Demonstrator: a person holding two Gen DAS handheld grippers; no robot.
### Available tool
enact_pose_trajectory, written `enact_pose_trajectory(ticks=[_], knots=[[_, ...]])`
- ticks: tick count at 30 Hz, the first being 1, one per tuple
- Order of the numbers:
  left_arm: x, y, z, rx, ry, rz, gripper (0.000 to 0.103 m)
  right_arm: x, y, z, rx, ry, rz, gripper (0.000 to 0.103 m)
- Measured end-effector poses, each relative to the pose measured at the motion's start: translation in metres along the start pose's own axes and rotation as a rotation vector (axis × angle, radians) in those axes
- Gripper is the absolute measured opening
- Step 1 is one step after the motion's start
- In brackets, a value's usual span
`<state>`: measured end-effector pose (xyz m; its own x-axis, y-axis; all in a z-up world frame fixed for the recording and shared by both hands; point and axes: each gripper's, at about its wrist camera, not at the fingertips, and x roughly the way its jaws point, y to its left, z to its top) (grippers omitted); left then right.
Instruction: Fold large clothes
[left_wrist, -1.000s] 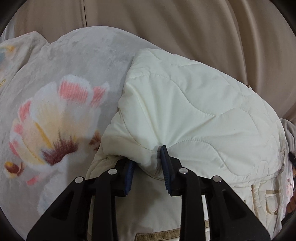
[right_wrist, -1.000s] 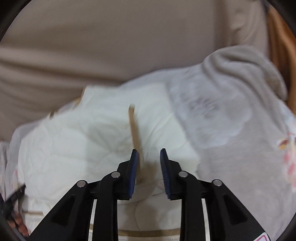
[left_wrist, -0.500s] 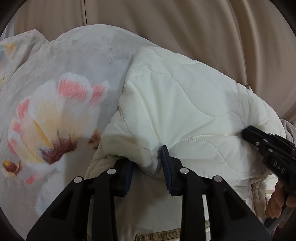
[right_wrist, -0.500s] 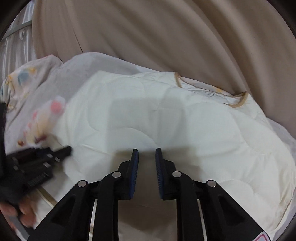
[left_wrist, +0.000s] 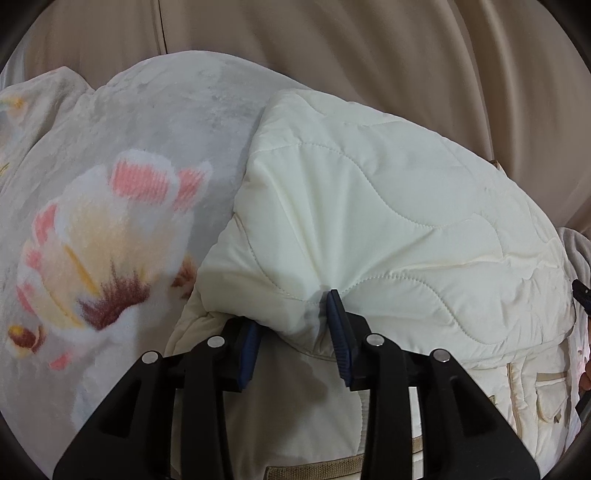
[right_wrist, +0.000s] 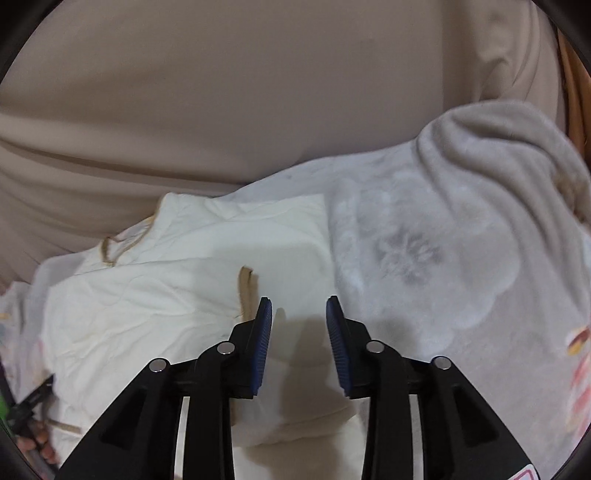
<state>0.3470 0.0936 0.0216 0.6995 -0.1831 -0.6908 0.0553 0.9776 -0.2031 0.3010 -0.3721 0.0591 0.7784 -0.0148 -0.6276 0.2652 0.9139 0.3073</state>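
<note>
A cream quilted jacket (left_wrist: 388, 206) with tan trim lies folded over on a flowered fleece blanket (left_wrist: 110, 206). My left gripper (left_wrist: 293, 325) is shut on a fold at the jacket's near edge, the cloth bunched between its blue pads. In the right wrist view the jacket (right_wrist: 155, 302) lies to the left with a tan strip (right_wrist: 245, 291) just ahead of the left finger. My right gripper (right_wrist: 299, 321) is open and empty, just above the jacket's right edge where it meets the blanket (right_wrist: 443, 258).
A beige sofa back (right_wrist: 221, 110) rises behind the jacket and blanket in both views. The blanket bunches into a ridge at the far right (right_wrist: 509, 140). A wooden frame (right_wrist: 570, 96) shows at the right edge.
My right gripper swung over the jacket and back to its right edge, and its jaws stand wider open. My left gripper kept its hold and barely moved.
</note>
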Motion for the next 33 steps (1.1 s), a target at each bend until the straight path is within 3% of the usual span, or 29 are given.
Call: enact_pose_trajectory(ticks=[3,5,6,9,11,12,14,16,19,20,21,23,25,28,33], knots=[[0.0,-0.002,-0.001,0.004,0.0,0.007,0.033,0.019,0.021,-0.008,-0.039,0.042,0.0,0.034],[0.0,-0.002,0.0,0.004,-0.001,0.009,0.033,0.02,0.037,-0.01,-0.061,0.047,0.031,0.02],[0.0,-0.002,0.0,0.004,0.0,0.01,0.033,0.017,0.042,-0.01,-0.062,0.029,0.05,0.005],[0.0,-0.004,0.0,0.008,0.0,0.014,0.033,-0.014,0.048,-0.007,-0.066,-0.089,0.081,0.003],[0.0,-0.005,0.0,0.011,0.001,0.017,0.033,-0.013,0.042,-0.002,-0.05,-0.111,0.059,0.003],[0.0,-0.004,0.0,0.013,0.001,0.017,0.034,0.001,0.034,-0.003,-0.047,-0.071,0.015,0.003],[0.0,-0.006,0.0,0.02,0.002,0.015,0.037,0.034,0.021,-0.009,-0.027,0.049,0.01,0.002],[0.001,-0.005,0.0,0.022,0.004,0.014,0.038,0.033,0.015,-0.015,-0.008,0.051,0.014,0.001],[-0.003,0.002,0.002,-0.003,0.011,-0.018,0.041,0.003,0.012,-0.02,0.022,0.024,0.007,0.016],[-0.009,0.005,0.002,-0.01,0.021,-0.03,0.047,-0.012,0.01,-0.023,0.021,0.018,0.011,0.019],[-0.017,0.008,0.0,-0.013,0.03,-0.042,0.065,-0.032,0.007,-0.03,0.009,0.014,0.019,0.02],[-0.046,0.014,-0.011,-0.004,0.023,-0.031,0.09,-0.073,-0.001,-0.051,-0.037,0.011,0.033,0.029],[-0.081,0.022,-0.03,0.044,0.009,-0.011,0.091,-0.123,-0.015,-0.087,-0.092,0.015,0.044,0.054],[-0.118,0.042,-0.065,0.061,0.064,-0.03,0.093,-0.181,-0.045,-0.149,-0.134,0.046,0.055,0.064],[-0.141,0.083,-0.129,-0.116,0.217,-0.207,0.093,-0.225,-0.094,-0.233,-0.005,0.105,0.094,0.069]])
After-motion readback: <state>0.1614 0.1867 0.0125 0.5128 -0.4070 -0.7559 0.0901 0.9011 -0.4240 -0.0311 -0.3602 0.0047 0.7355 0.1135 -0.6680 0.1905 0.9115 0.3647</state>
